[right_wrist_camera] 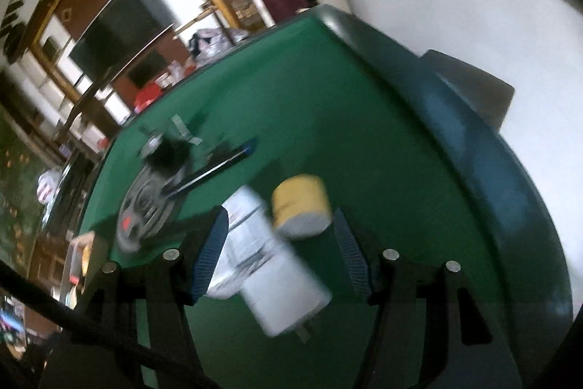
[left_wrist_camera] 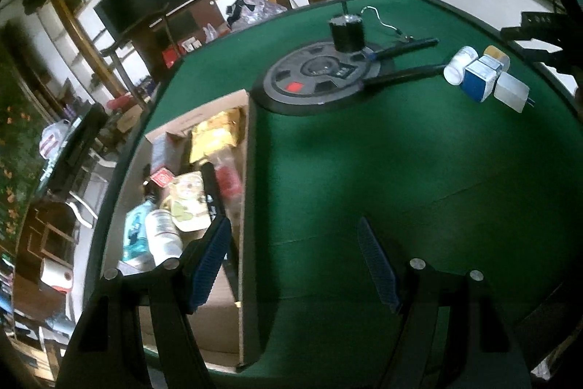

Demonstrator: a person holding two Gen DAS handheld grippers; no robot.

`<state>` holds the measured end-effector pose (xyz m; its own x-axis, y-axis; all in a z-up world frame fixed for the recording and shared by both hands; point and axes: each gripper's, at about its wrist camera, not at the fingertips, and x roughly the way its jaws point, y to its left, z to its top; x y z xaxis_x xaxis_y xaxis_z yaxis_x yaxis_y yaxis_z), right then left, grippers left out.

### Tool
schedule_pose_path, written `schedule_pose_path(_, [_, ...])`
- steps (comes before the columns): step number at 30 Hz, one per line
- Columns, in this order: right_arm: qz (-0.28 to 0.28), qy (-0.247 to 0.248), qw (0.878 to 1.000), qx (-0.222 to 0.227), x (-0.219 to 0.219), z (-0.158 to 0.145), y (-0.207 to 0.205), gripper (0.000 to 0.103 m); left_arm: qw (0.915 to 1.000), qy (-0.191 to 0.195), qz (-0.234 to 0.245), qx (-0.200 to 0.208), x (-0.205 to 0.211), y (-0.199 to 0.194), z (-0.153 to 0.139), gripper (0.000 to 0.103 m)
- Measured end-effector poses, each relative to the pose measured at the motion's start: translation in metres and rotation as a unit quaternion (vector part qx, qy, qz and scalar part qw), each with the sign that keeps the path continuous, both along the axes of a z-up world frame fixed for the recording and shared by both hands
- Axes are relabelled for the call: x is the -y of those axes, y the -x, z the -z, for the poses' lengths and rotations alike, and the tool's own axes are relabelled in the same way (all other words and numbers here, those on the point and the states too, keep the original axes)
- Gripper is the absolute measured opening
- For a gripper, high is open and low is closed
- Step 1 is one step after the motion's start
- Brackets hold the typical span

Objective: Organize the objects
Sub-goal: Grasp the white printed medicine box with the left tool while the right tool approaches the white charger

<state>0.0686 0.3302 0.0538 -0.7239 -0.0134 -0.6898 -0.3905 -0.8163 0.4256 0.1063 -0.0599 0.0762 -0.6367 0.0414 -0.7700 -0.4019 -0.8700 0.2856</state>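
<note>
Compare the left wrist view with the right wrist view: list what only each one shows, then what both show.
Only the left wrist view shows the cardboard box holding bottles and packets, plus the blue-and-white box.

Only the right wrist view shows the table's far corner and a grey chair back.

Both show the green table, the round black weight plate, the pliers, the yellow-lidded jar and the white charger. Each gripper's jaws stand open.

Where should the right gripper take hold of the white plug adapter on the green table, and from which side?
Grip the white plug adapter across its flat side faces, coming from above. It lies flat on the green table, its prongs toward the camera, and the open right gripper already straddles it.
</note>
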Motion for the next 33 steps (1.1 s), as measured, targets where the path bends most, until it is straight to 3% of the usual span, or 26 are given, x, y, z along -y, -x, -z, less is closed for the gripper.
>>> schedule_pose_path(5, [-0.010, 0.037, 0.999, -0.006, -0.019, 0.008, 0.032, 0.059, 0.9994, -0.021, -0.001, 0.028, -0.002, 0.004, 0.006, 0.066])
schedule_pose_path(8, [-0.032, 0.041, 0.999, 0.016, -0.015, 0.018, 0.051, 0.059, 0.9991, -0.034, -0.002, 0.026, 0.000, 0.004, 0.003, 0.066])
schedule_pose_path(11, [-0.085, 0.067, 0.993, 0.037, -0.001, 0.034, 0.058, 0.060, 0.9986, -0.048, -0.004, 0.019, 0.000, 0.006, -0.001, 0.066])
schedule_pose_path(15, [-0.200, 0.111, 0.973, 0.029, 0.035, 0.039, 0.056, 0.062, 0.9961, -0.083, -0.006, 0.029, 0.003, 0.011, -0.001, 0.066])
schedule_pose_path(17, [-0.268, 0.148, 0.952, 0.021, 0.055, 0.041, 0.059, 0.063, 0.9943, -0.099, -0.004, 0.039, 0.003, 0.013, 0.000, 0.066])
schedule_pose_path(18, [-0.314, 0.175, 0.933, 0.016, 0.068, 0.040, 0.059, 0.063, 0.9934, -0.107, 0.000, 0.043, 0.003, 0.014, 0.000, 0.066])
schedule_pose_path(20, [-0.350, 0.186, 0.918, 0.007, 0.082, 0.036, 0.057, 0.063, 0.9922, -0.116, 0.007, 0.046, 0.001, 0.014, 0.001, 0.066])
schedule_pose_path(25, [-0.309, 0.176, 0.935, 0.006, 0.074, 0.041, 0.049, 0.063, 0.9921, -0.103, 0.066, 0.027, -0.014, 0.014, 0.005, 0.066])
schedule_pose_path(29, [-0.269, 0.186, 0.945, 0.003, 0.055, 0.043, 0.050, 0.064, 0.9886, -0.056, 0.140, 0.001, -0.035, 0.019, 0.007, 0.066])
schedule_pose_path(33, [-0.259, 0.186, 0.948, 0.000, 0.046, 0.039, 0.055, 0.064, 0.9856, -0.004, 0.169, -0.012, -0.040, 0.036, 0.007, 0.066])
